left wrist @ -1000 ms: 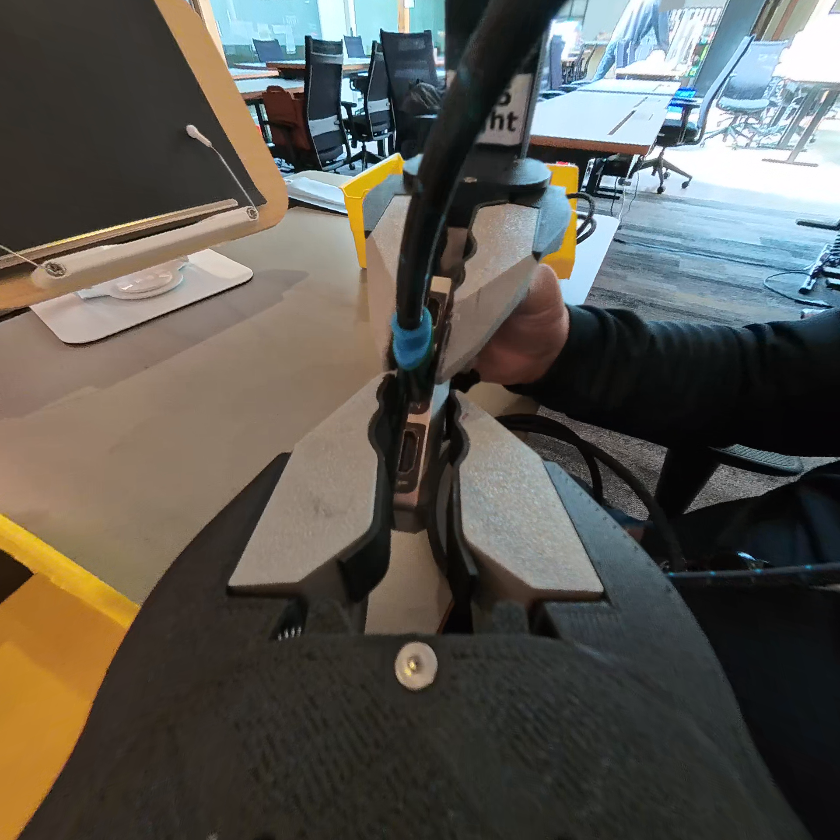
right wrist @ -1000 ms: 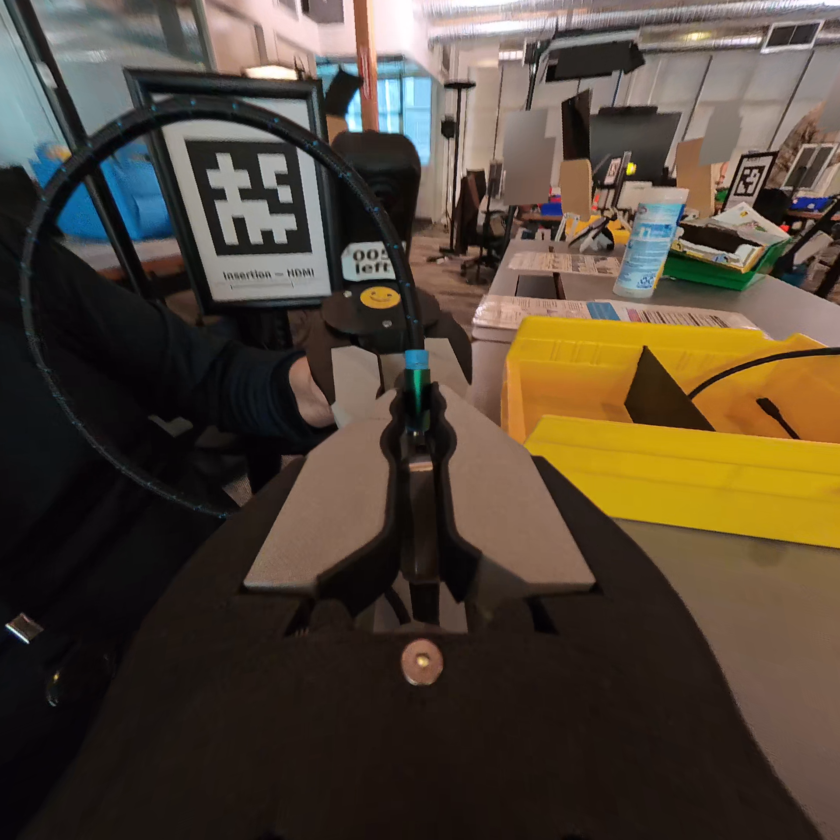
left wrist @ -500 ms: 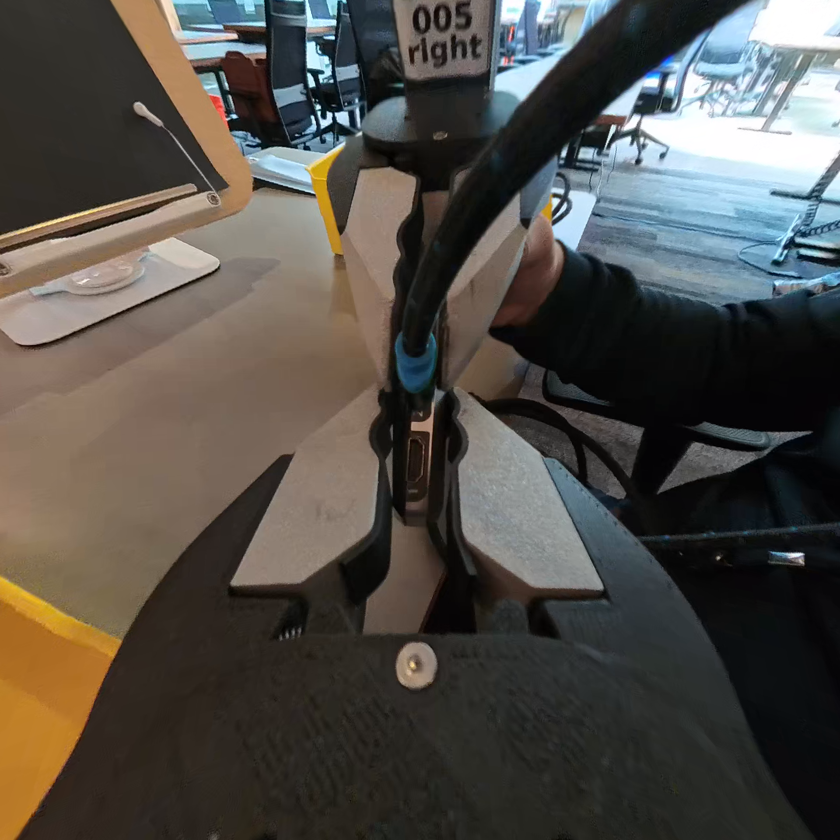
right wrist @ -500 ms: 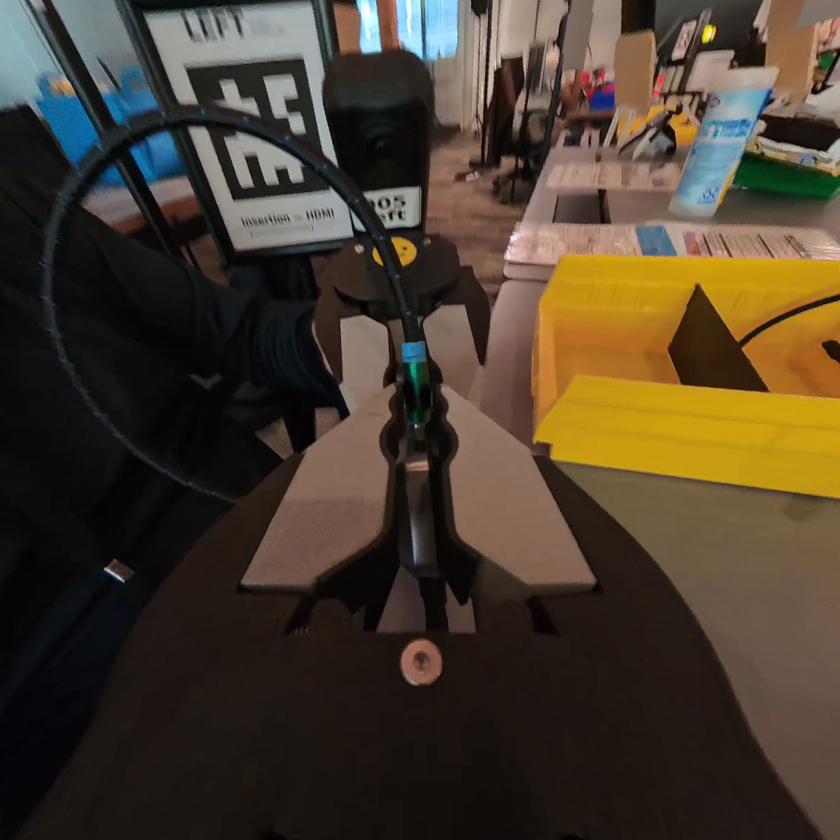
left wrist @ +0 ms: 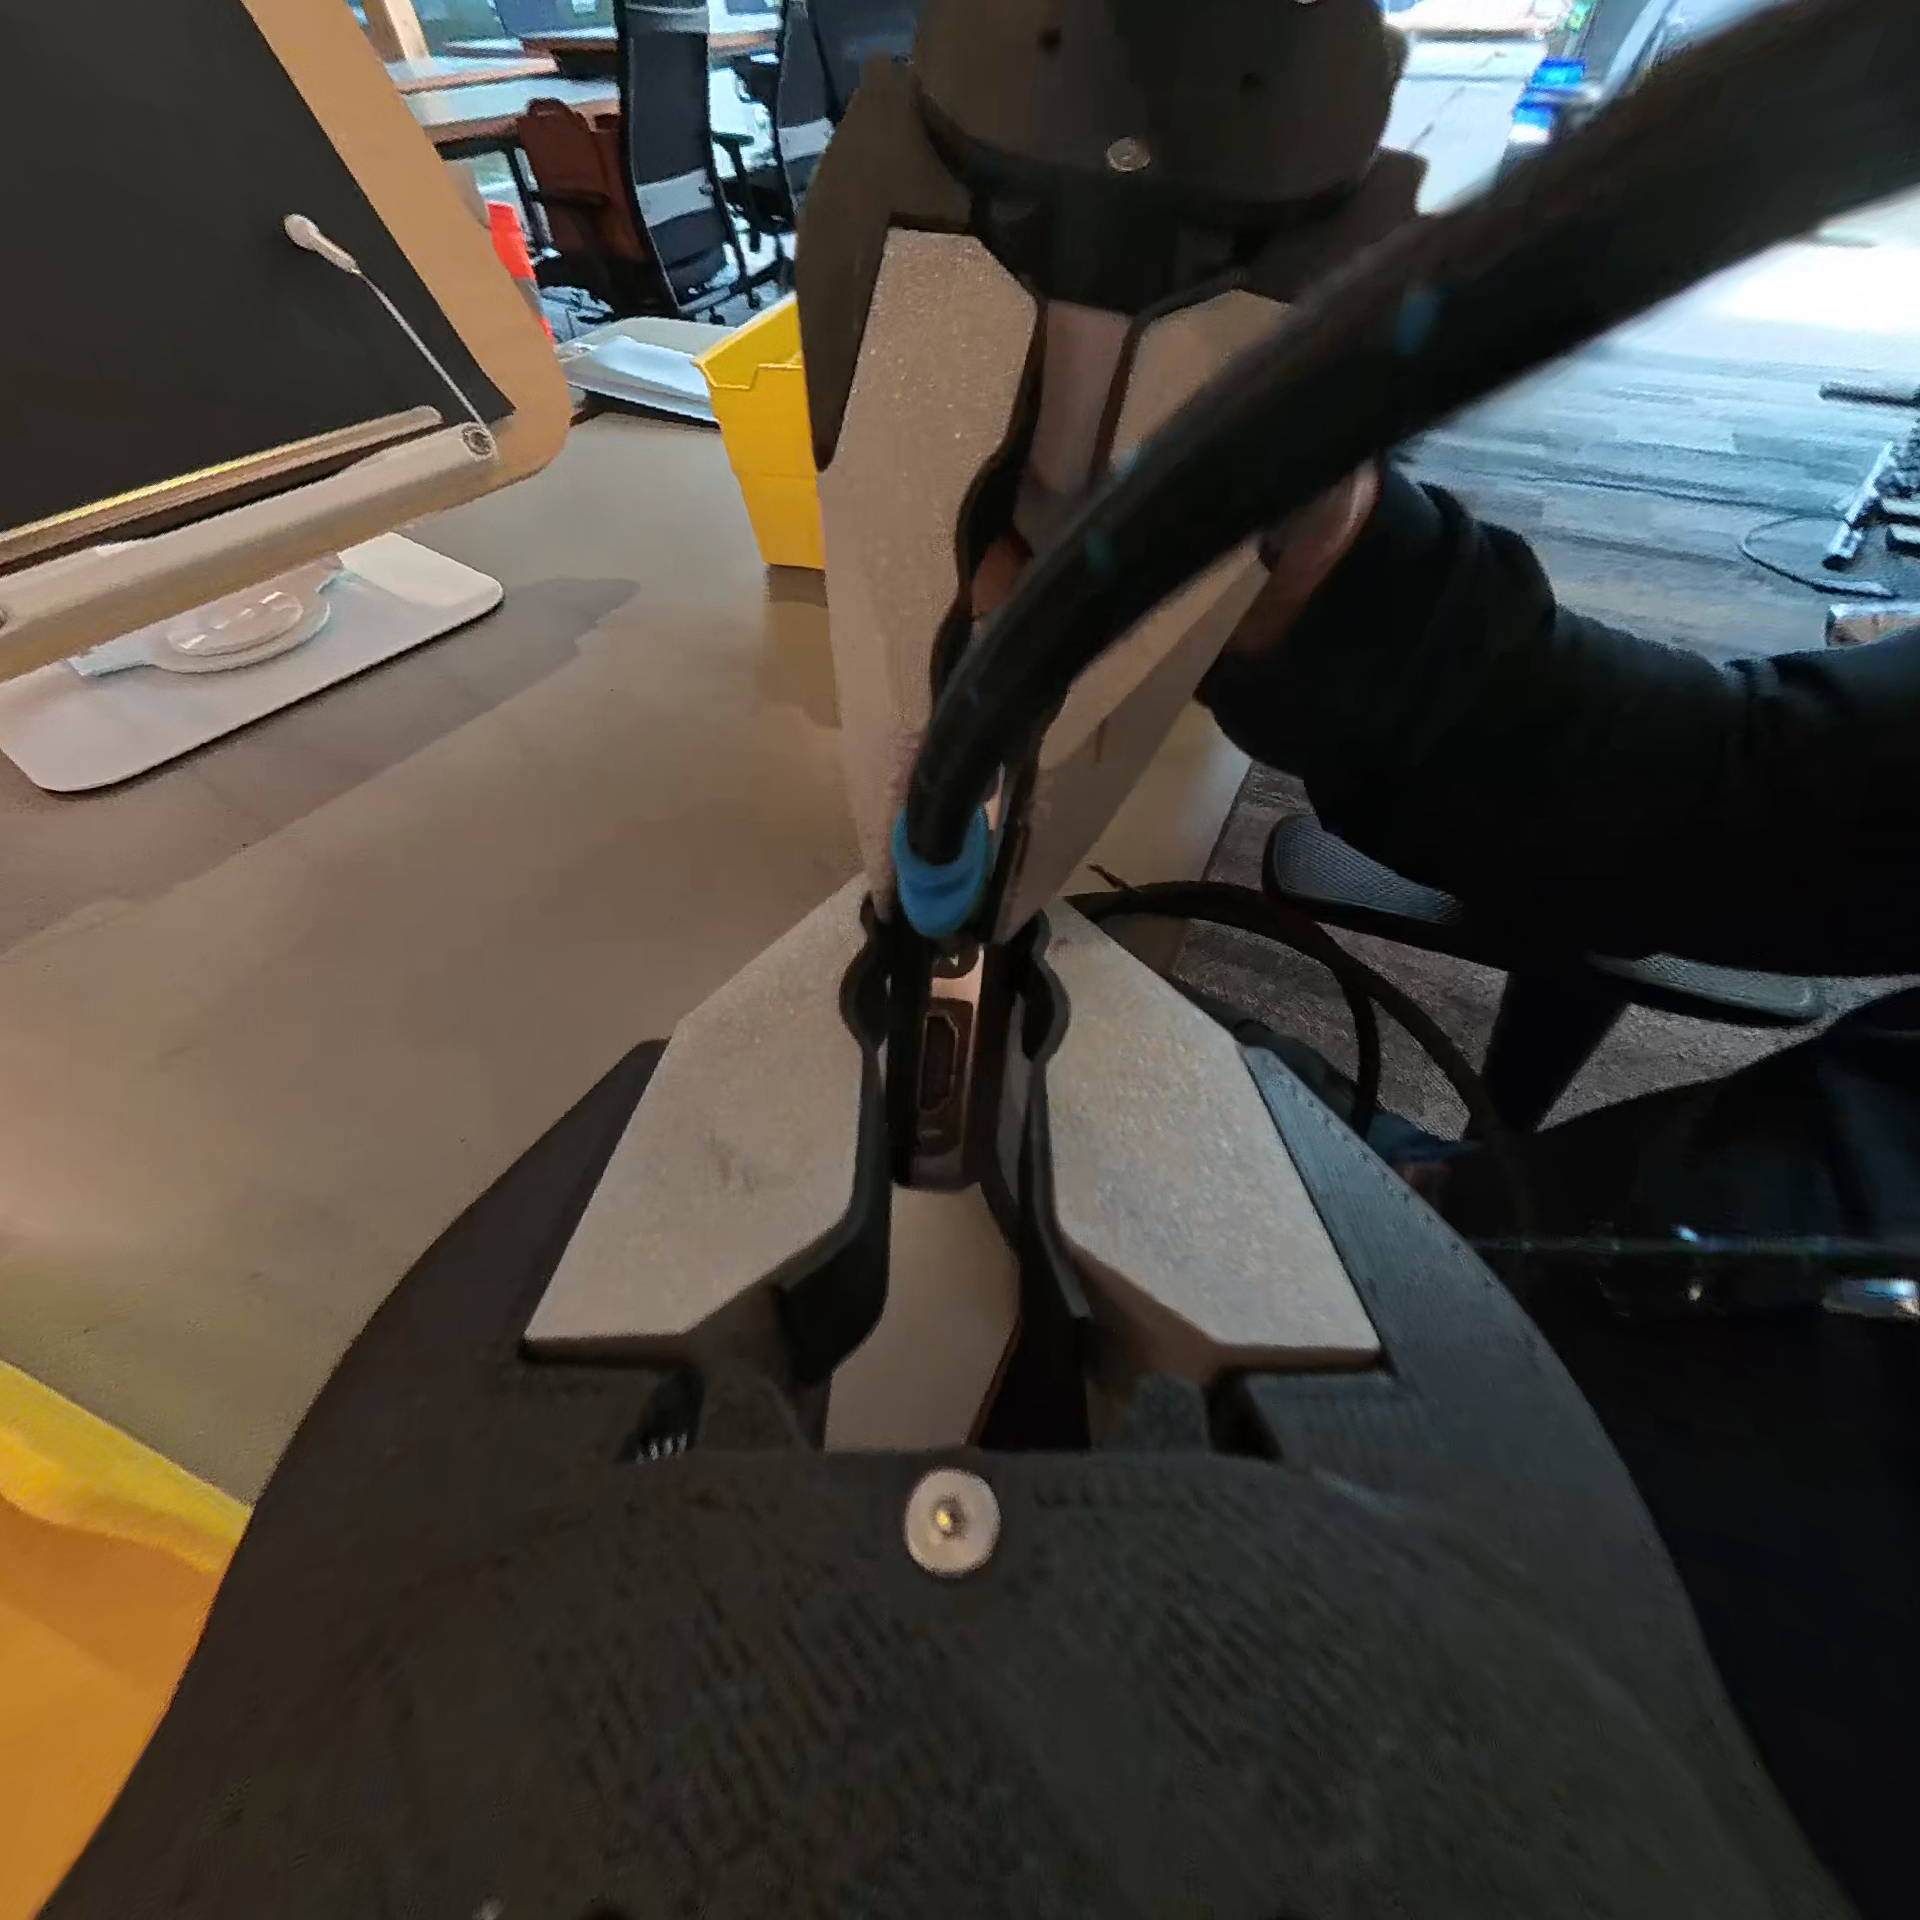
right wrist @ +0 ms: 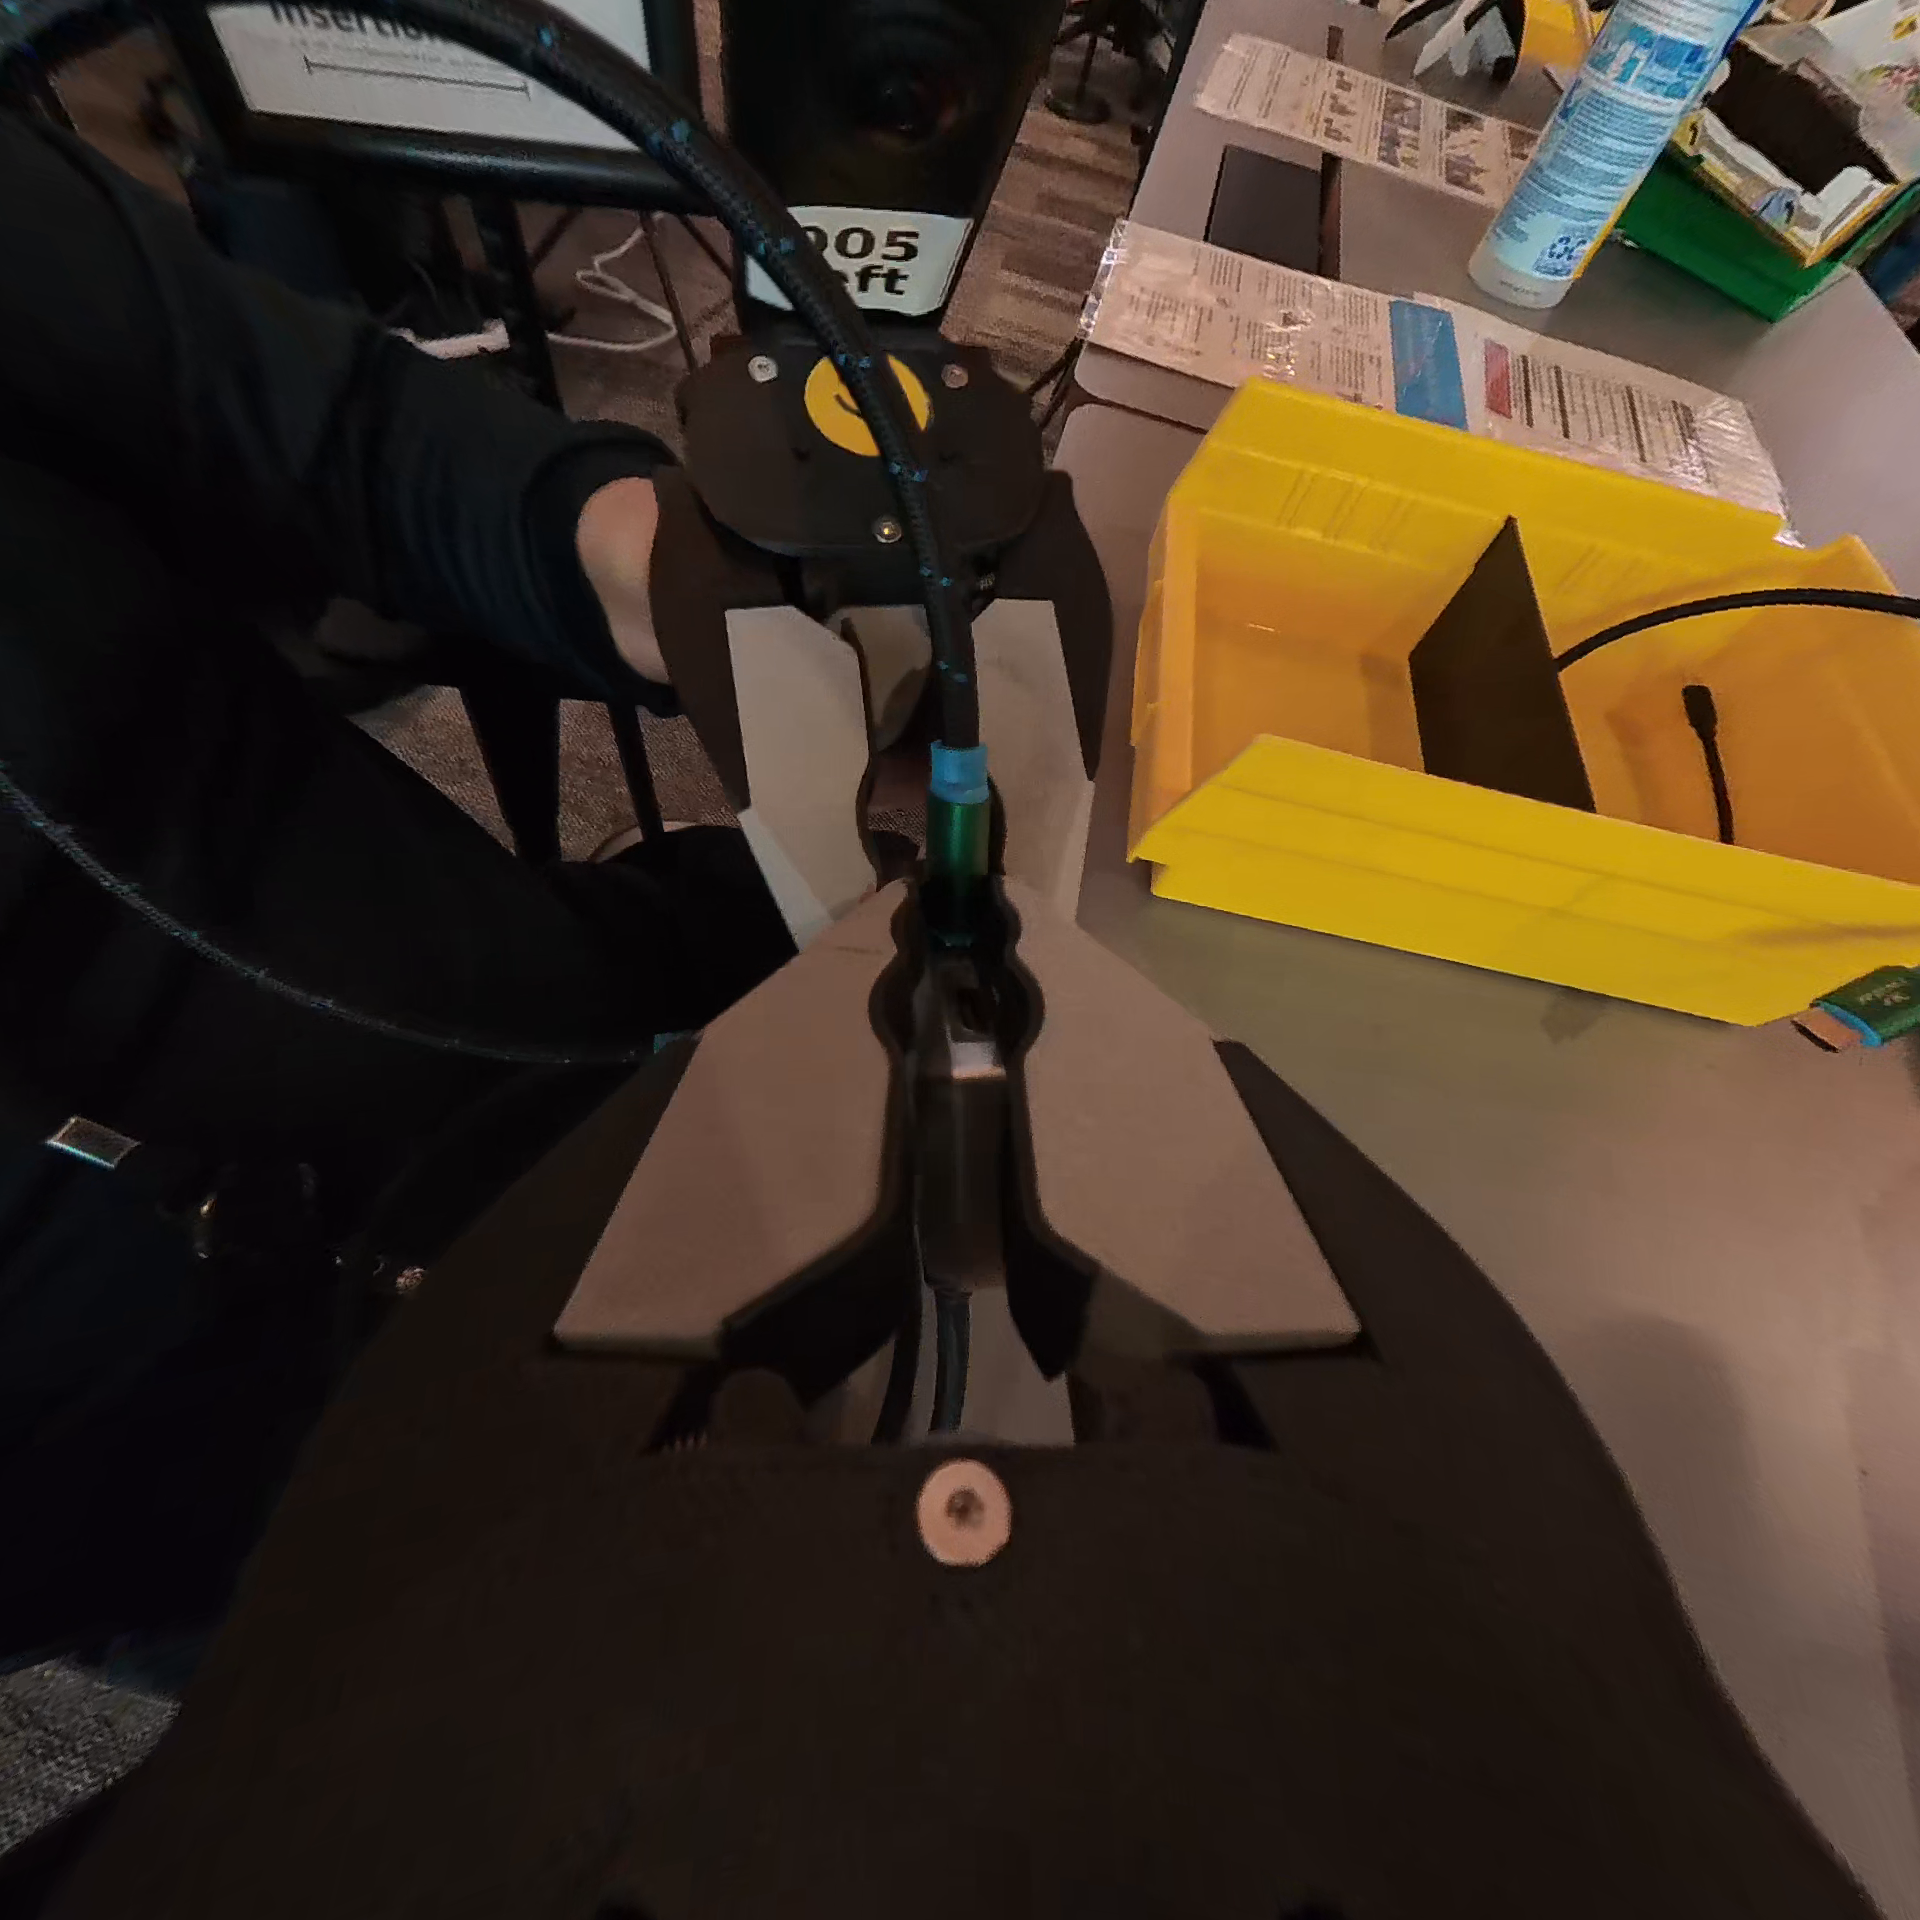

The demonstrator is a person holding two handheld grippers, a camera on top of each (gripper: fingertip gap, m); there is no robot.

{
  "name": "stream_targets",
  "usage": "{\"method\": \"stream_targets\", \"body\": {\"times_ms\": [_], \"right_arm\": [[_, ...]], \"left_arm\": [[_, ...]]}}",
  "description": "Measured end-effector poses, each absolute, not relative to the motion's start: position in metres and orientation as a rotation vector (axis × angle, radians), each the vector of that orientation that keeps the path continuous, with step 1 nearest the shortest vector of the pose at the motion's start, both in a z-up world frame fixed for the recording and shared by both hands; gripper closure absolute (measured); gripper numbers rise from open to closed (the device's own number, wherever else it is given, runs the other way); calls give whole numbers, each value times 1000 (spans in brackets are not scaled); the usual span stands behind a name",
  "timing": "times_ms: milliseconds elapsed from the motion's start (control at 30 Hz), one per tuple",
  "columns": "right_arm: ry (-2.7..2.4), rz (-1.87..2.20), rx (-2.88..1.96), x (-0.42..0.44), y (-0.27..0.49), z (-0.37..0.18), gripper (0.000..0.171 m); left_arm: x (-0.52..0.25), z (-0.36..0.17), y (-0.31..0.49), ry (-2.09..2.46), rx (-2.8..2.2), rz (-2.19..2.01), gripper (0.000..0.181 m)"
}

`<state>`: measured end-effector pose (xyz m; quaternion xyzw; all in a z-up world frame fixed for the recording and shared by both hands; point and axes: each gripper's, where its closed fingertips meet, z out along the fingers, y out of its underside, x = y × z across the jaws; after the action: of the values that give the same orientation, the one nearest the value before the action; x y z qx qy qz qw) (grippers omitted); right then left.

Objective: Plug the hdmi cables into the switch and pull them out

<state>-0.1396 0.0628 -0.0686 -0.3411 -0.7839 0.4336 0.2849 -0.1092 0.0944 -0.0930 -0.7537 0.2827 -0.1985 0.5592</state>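
Note:
My left gripper point(left wrist: 951, 935) is shut on the silver HDMI switch point(left wrist: 951, 1101), and one empty port faces the camera. My right gripper point(right wrist: 956, 925) is shut on a green HDMI plug point(right wrist: 958, 842) with a blue collar point(left wrist: 938, 888). The plug meets the switch's far end, just past the empty port. I cannot tell how deep it sits. The two grippers meet tip to tip above the table edge. The right gripper's fingers point(left wrist: 914, 520) come down from above in the left wrist view. The black braided cable point(right wrist: 810, 281) arcs up and loops to the left.
A yellow bin point(right wrist: 1507, 883) with a black divider and a thin cable stands on the grey table point(right wrist: 1455, 1195). A loose green plug point(right wrist: 1865, 1013) lies beside it. A tablet on a stand point(left wrist: 208, 416) and another yellow bin point(left wrist: 769, 447) are behind. Black sleeves flank both grippers.
Both cameras have tipped downward, and the right gripper looms larger and higher in the left wrist view. The blue collar sits closer to the switch than before. Both grips are unchanged.

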Motion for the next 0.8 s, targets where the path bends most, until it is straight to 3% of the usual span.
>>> {"method": "stream_targets", "body": {"times_ms": [367, 567, 800], "right_arm": [[-1869, 1607, -815, -164, 49, -57, 163], [-1717, 1372, -917, -159, 95, -40, 163], [-1584, 1386, -858, -115, 118, 11, 163]], "left_arm": [[-108, -117, 105, 610, -1808, -487, 162], [-126, -115, 114, 574, -1814, -456, 161], [-124, -113, 112, 611, -1816, -419, 161]]}}
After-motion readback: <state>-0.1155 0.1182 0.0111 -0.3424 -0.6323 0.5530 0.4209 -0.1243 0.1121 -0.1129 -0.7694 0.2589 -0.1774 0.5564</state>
